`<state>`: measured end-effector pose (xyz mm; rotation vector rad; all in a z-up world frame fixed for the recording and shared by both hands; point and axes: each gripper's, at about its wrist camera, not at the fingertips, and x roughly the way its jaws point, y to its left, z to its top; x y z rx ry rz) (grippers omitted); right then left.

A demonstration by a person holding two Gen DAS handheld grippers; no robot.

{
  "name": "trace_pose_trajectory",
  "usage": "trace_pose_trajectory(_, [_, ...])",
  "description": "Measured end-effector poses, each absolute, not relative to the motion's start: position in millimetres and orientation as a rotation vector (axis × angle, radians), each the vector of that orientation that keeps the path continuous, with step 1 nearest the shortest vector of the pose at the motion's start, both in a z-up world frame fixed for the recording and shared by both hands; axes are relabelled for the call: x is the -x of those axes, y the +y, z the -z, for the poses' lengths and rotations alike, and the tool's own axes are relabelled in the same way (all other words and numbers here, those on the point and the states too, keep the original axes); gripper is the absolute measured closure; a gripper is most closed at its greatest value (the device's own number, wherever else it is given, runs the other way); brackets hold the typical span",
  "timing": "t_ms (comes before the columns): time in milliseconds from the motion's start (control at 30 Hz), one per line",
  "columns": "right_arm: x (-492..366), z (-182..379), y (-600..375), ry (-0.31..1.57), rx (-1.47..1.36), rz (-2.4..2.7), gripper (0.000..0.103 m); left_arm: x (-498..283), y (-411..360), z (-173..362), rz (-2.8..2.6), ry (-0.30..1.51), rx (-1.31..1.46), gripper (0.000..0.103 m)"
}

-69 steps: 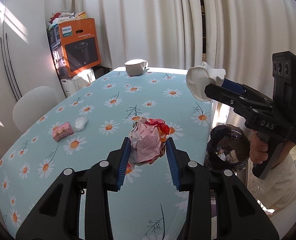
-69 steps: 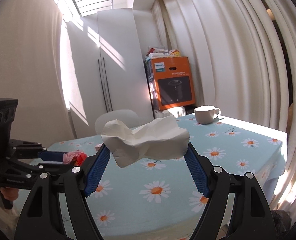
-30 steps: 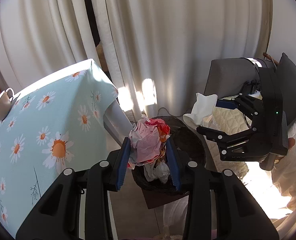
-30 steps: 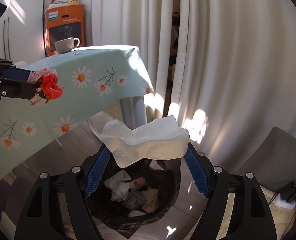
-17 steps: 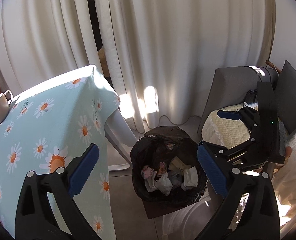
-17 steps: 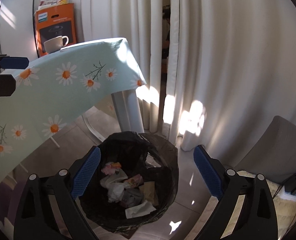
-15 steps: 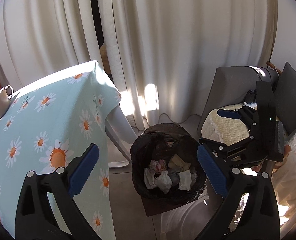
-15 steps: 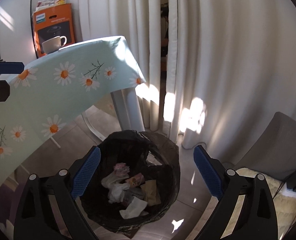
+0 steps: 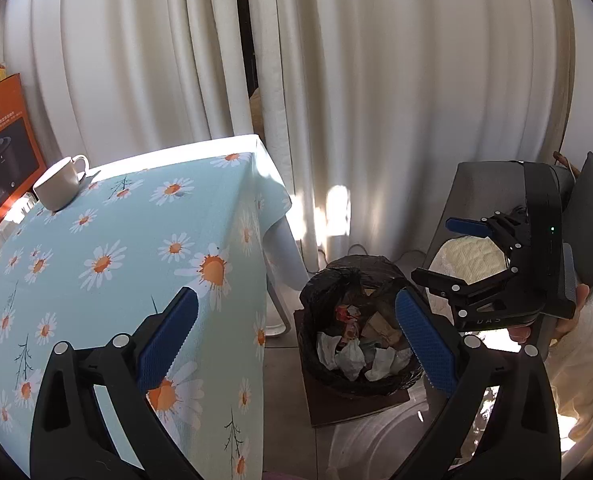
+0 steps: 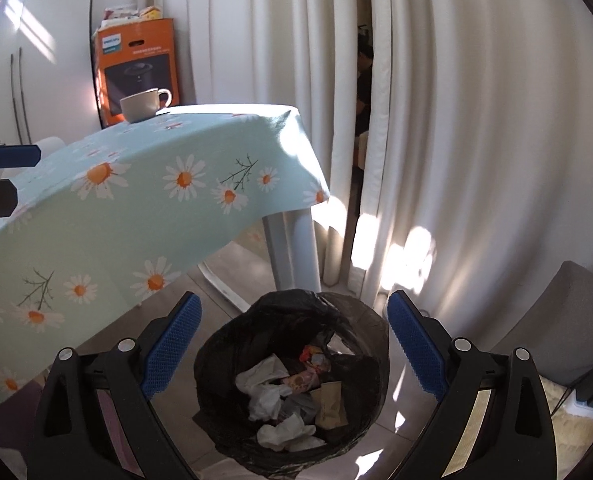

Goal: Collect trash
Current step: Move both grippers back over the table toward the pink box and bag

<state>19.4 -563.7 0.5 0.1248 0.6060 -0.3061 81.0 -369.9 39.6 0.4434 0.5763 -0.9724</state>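
Holding both tongs, left [image 9: 296, 336] and right [image 10: 294, 344], agape and empty over the bin [image 10: 292, 380] at lower centre, you likely head to the desk [image 9: 116, 248] next for more trash.

Probably "PHILIPS" on orange box [image 10: 138, 68]

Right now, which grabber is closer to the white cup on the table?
Left, probably. The left gripper is at the table's edge, toward the cup; the right gripper hangs over the trash bin, farther out.
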Motion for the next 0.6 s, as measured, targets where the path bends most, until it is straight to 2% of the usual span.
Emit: trace_pose_trajectory(600, [-95.9,-119.1,-430.7,0.397,-0.029,-0.082,0.01,-108.5,-190.9,-99.6,0.553,0.471,-0.266,0.006])
